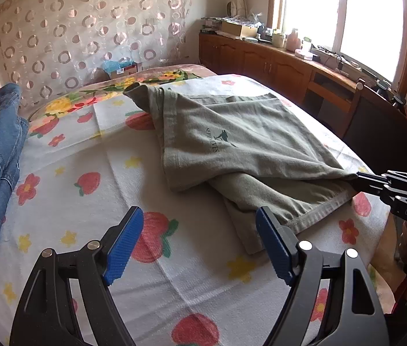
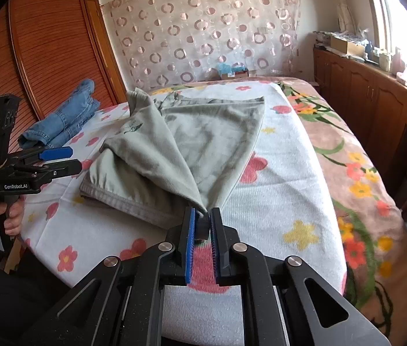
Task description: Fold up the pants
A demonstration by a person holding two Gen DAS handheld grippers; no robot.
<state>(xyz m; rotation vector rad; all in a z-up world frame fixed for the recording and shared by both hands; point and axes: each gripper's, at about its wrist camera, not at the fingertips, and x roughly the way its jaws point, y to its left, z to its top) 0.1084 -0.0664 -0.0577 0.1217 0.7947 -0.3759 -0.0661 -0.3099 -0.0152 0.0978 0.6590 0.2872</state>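
Mid-fold on the bed (image 2: 290, 190): right gripper (image 2: 202, 225) clenched on a corner of the green pants (image 2: 174, 144), lifting it, left gripper (image 1: 197, 242) released & empty nearby; approx. halfway, final folds left.

Grey-green pants (image 1: 232, 144), soft knit fabric, lying on the strawberry-and-flower blanket (image 1: 88, 150) that covers the bed. Partly folded: one layer doubled over another, wrinkled, not flat. Small dark printed logo (image 1: 220, 141) on the upper layer. A stitched hem (image 2: 122, 201) runs along the near edge, resting on the blanket. Far end bunches into a raised, rolled lump toward the headboard side. One corner of the upper layer is lifted off the blanket and drawn taut into a point, pinched between the blue pads of the right gripper (image 2: 202, 225). Fabric fans out from that pinch in long creases.
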